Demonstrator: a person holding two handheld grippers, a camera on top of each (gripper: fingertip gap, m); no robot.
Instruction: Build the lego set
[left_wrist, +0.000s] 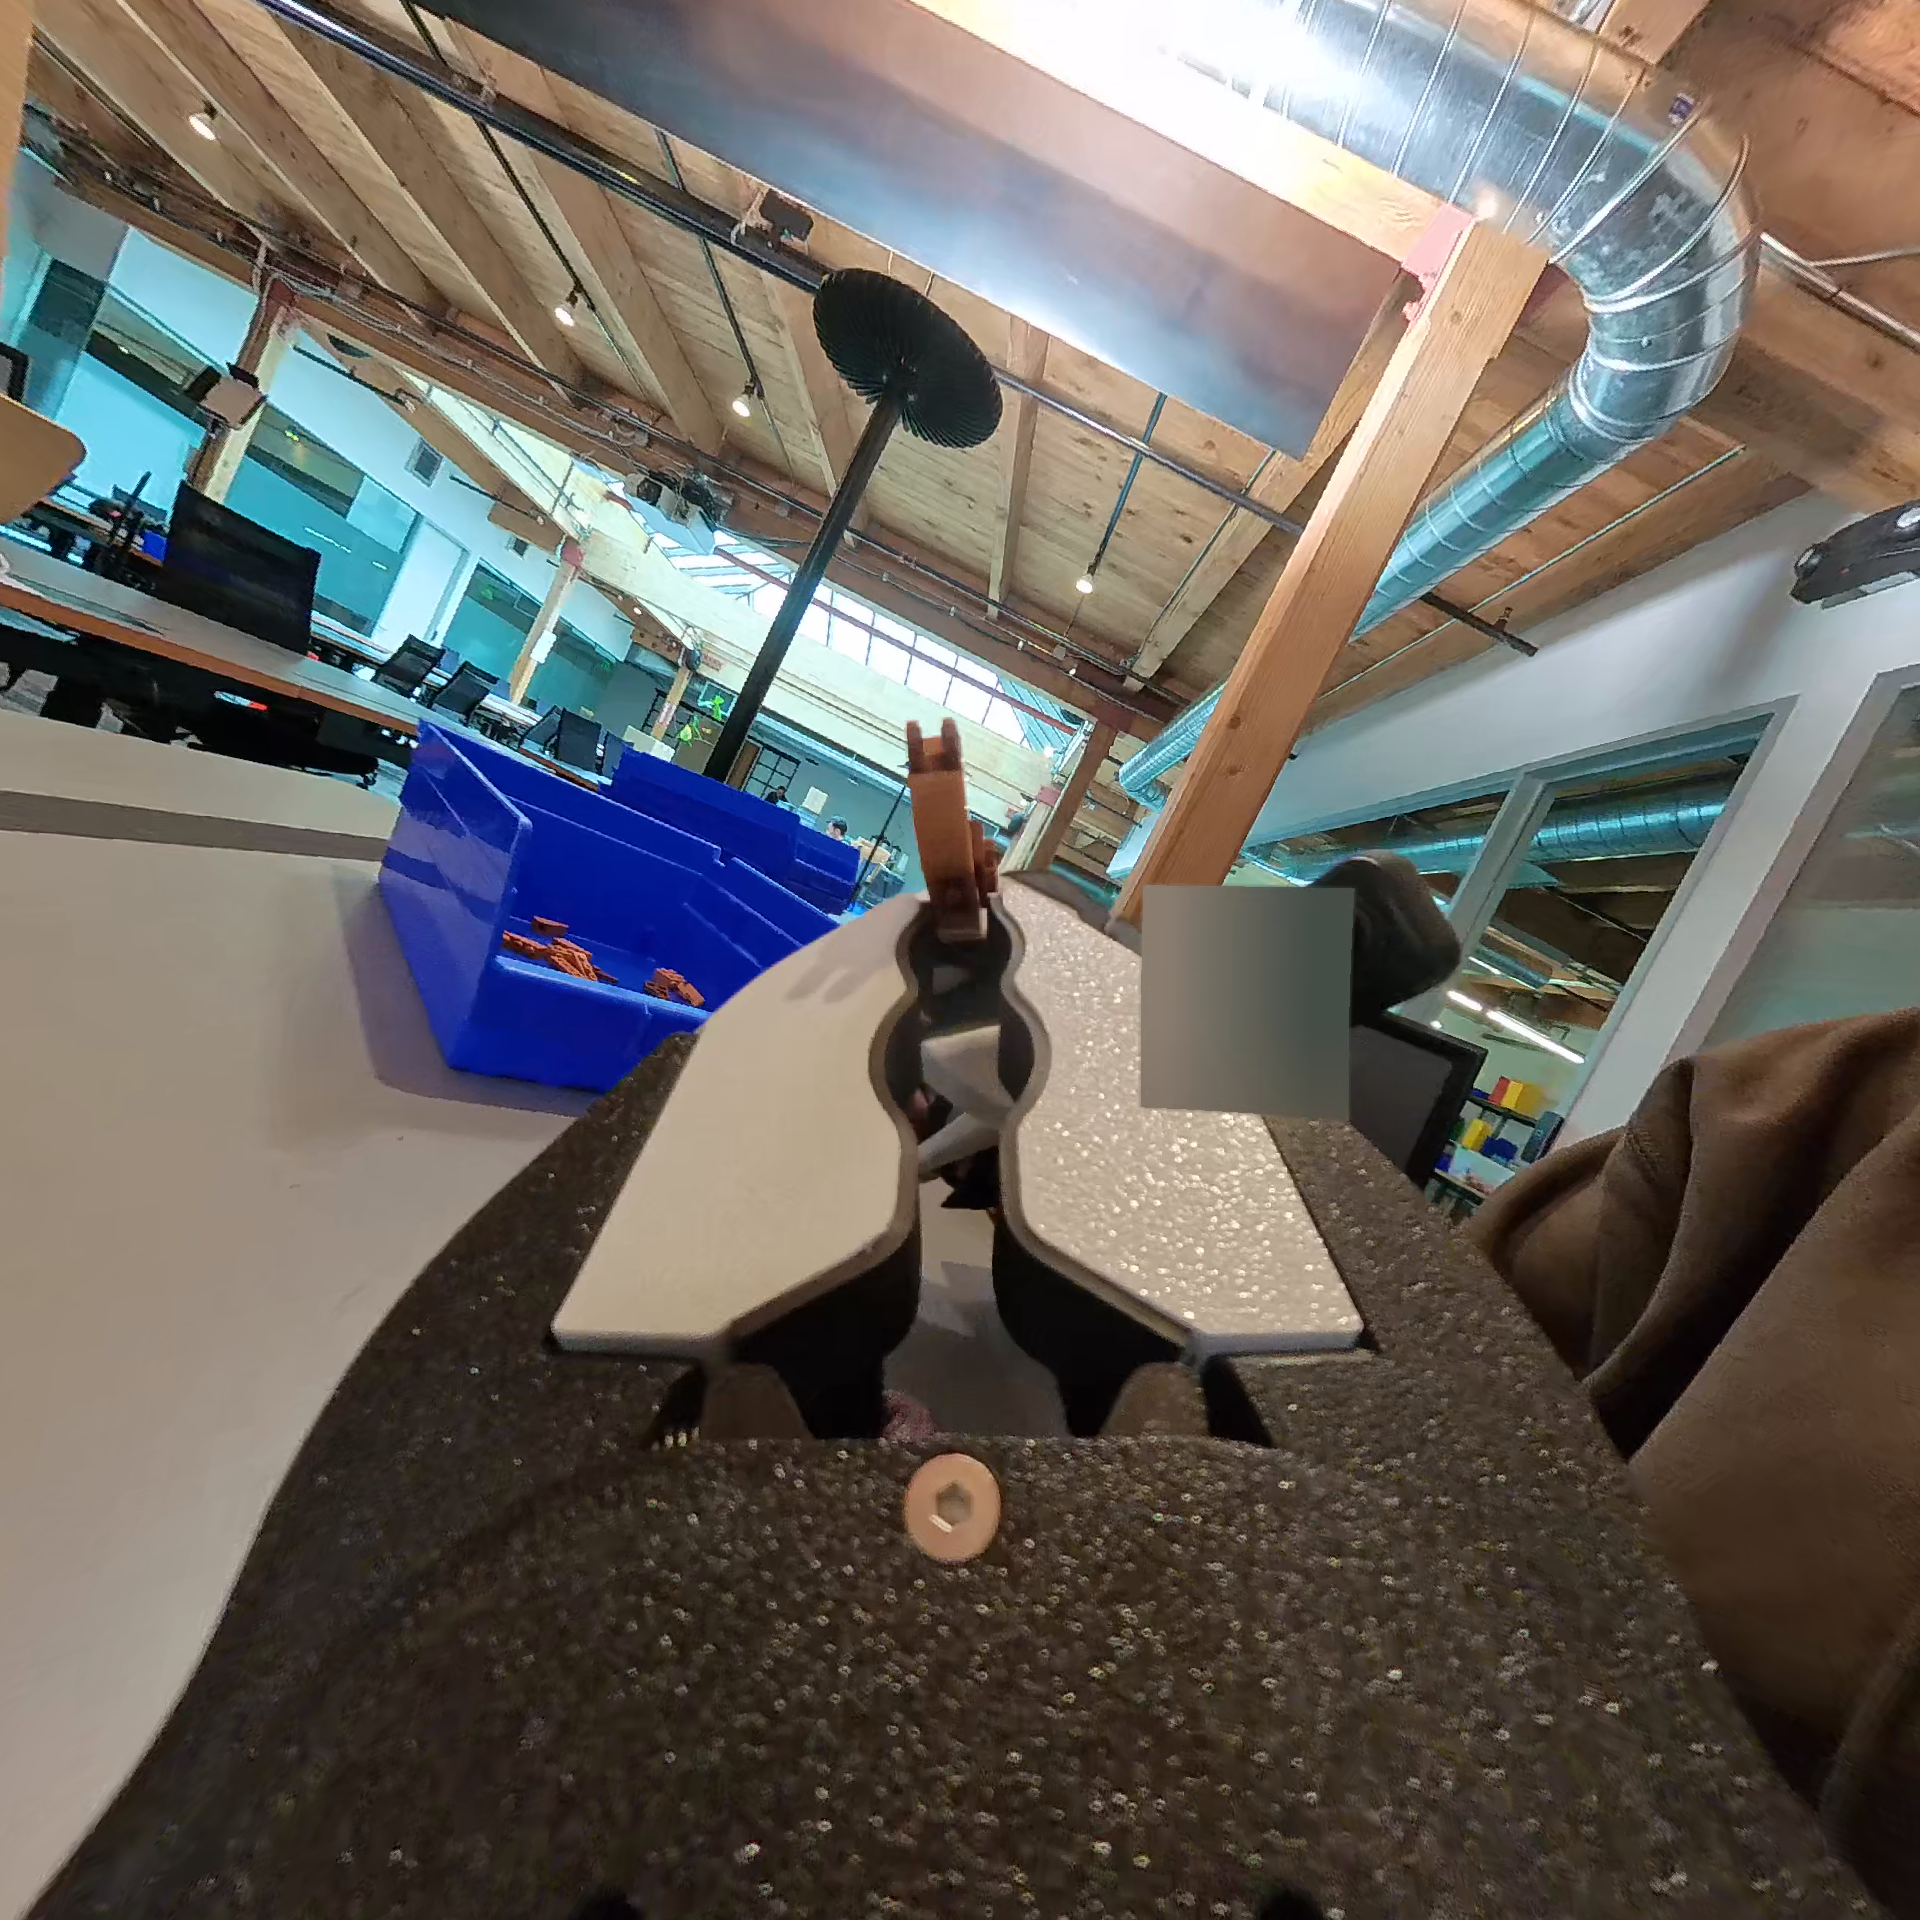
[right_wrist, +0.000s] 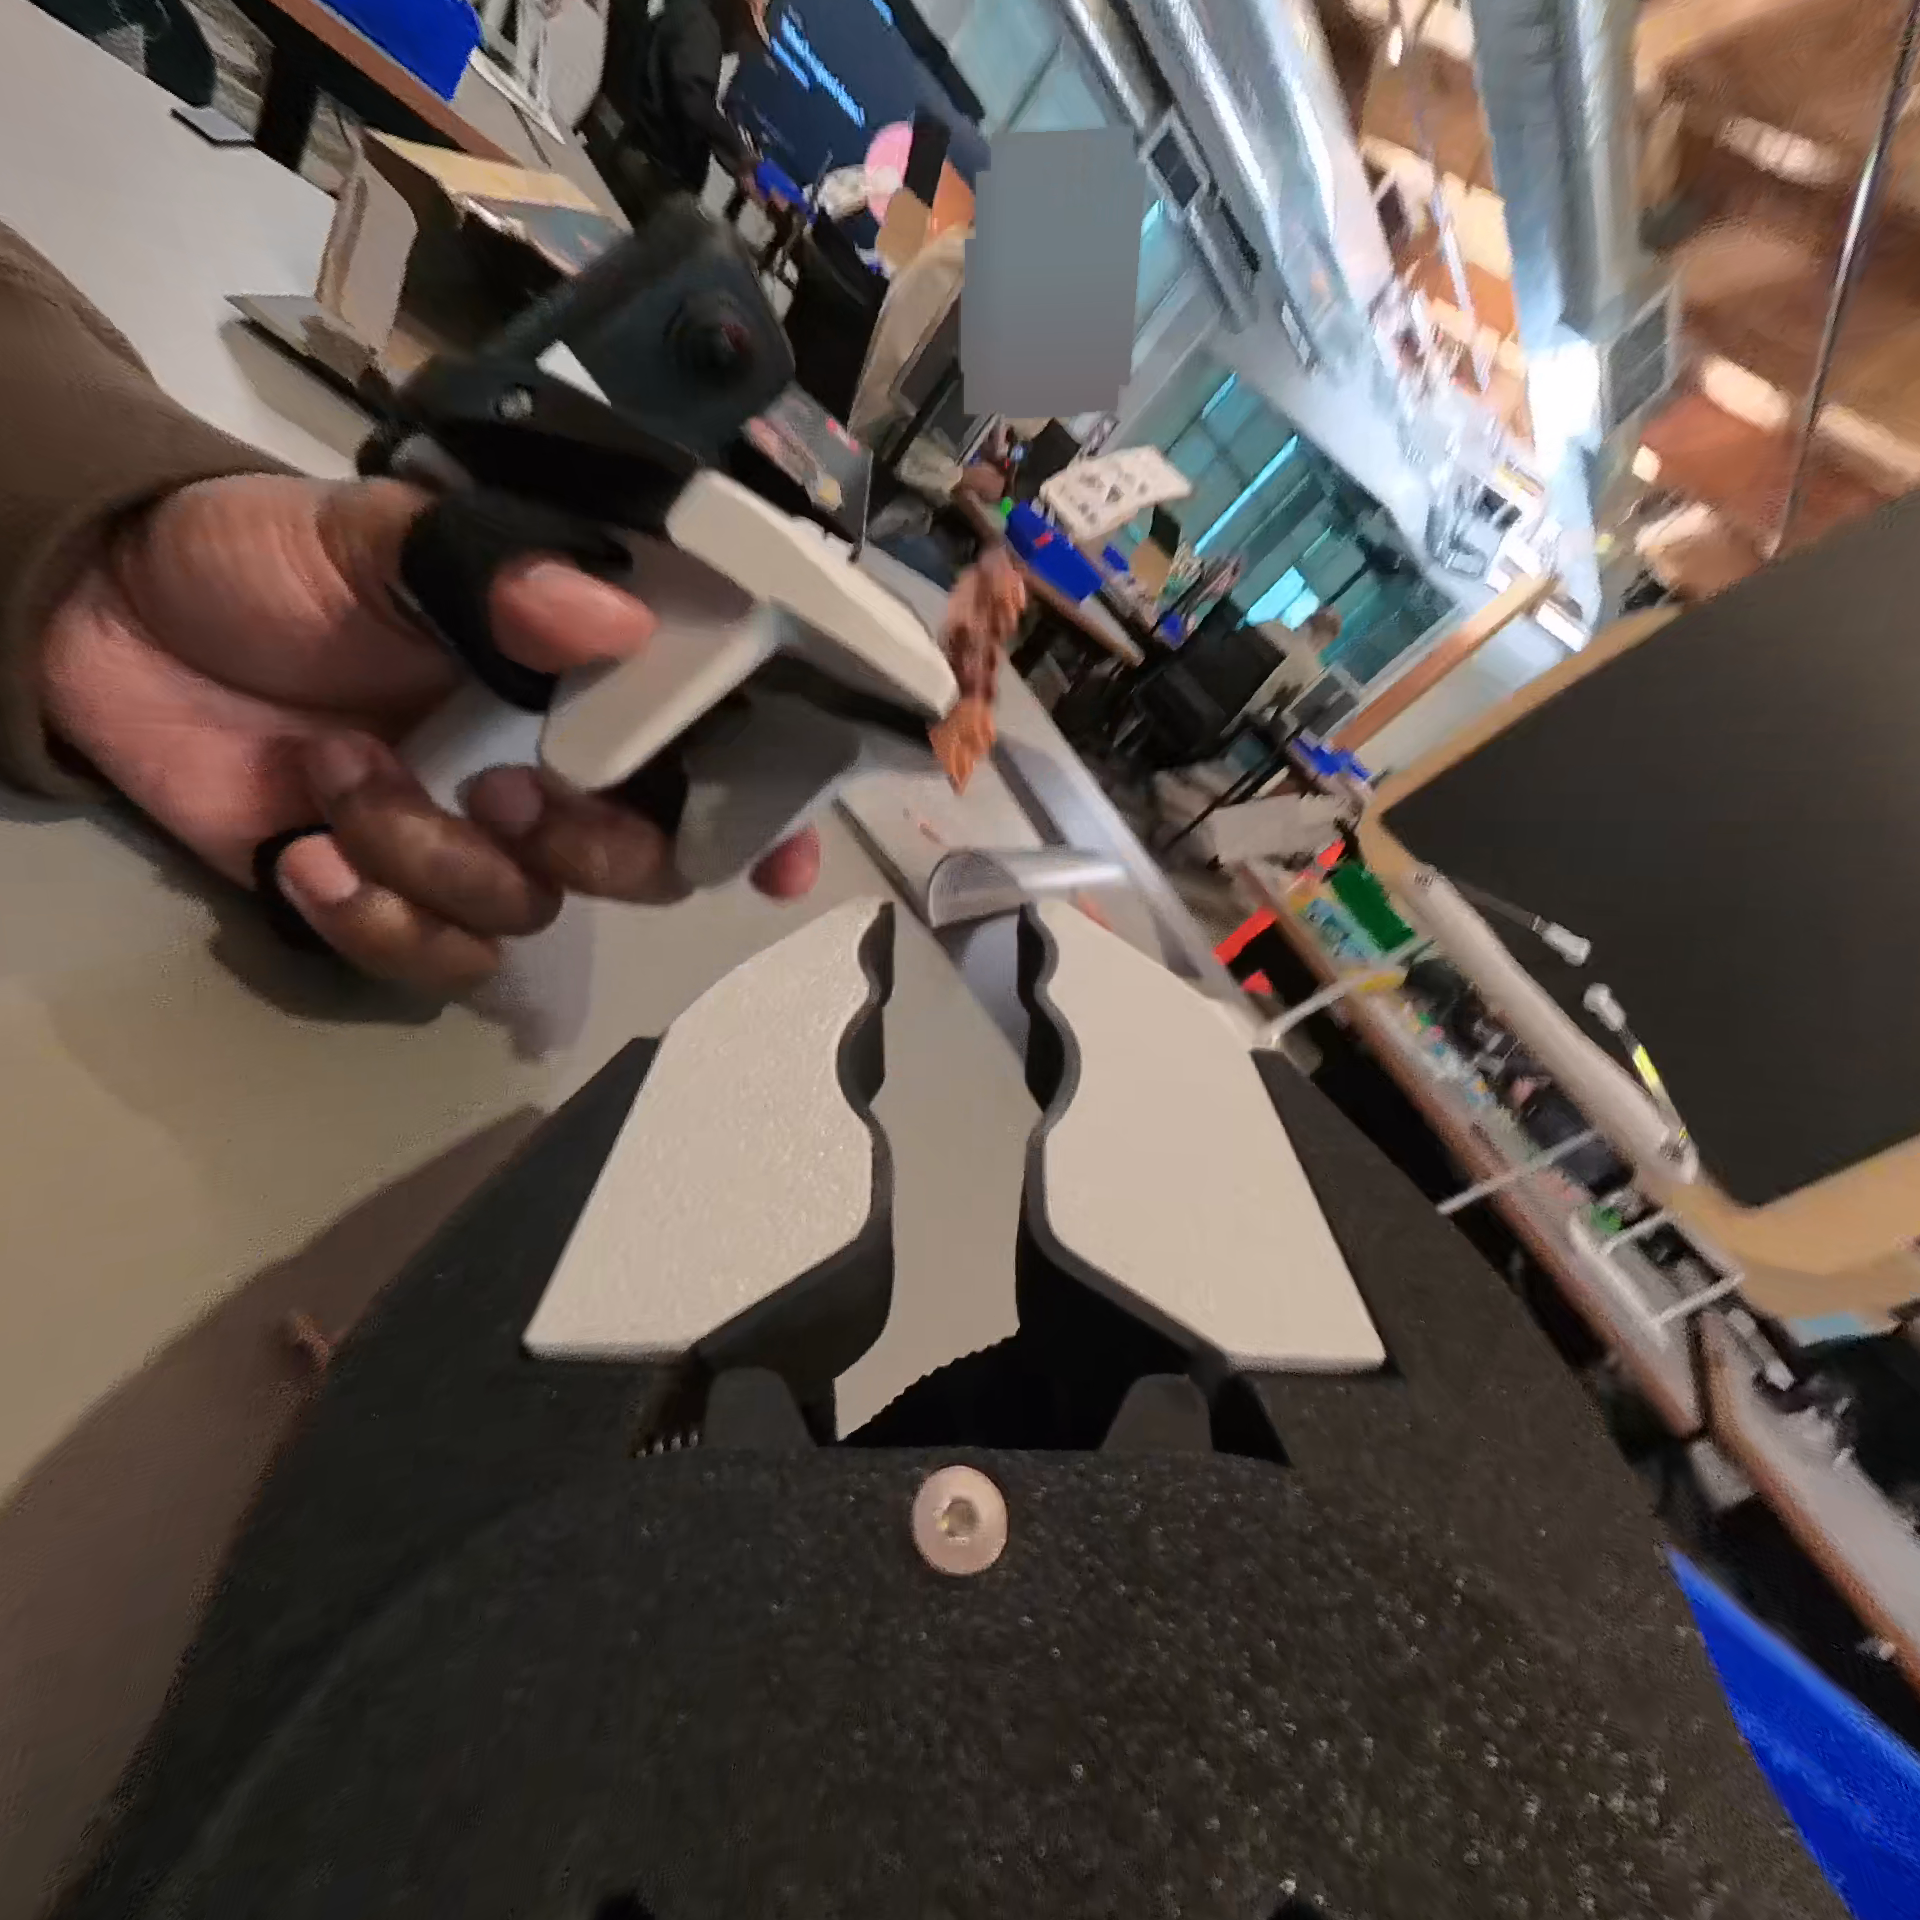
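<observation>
We hold the brown lego assembly raised off the table, pinched at its lower end in the tips of our left gripper, whose jaws are clamped together on it. Most of the piece stands up past the fingertips, so only a small part of it is actually held. In the right wrist view the same assembly shows blurred at the end of that gripper, with our hand wrapped around the handle just above the grey table.

Our right gripper carries nothing; its jaws stand apart with the table showing through the gap, and it sits near the assembly, pointing towards it.

The risk, as we judge it, lies in that shallow pinch. If we push a new brick on from the side, the assembly could pivot between the pads or pop out and drop. Pressing hard might also split the small brown parts from each other, since nothing backs them from behind. The blur suggests motion, so a misaligned approach seems likely too.

The blue bin sits on the table beyond our left gripper. One compartment holds a scatter of loose reddish-brown bricks; what the other compartments hold we cannot tell.
</observation>
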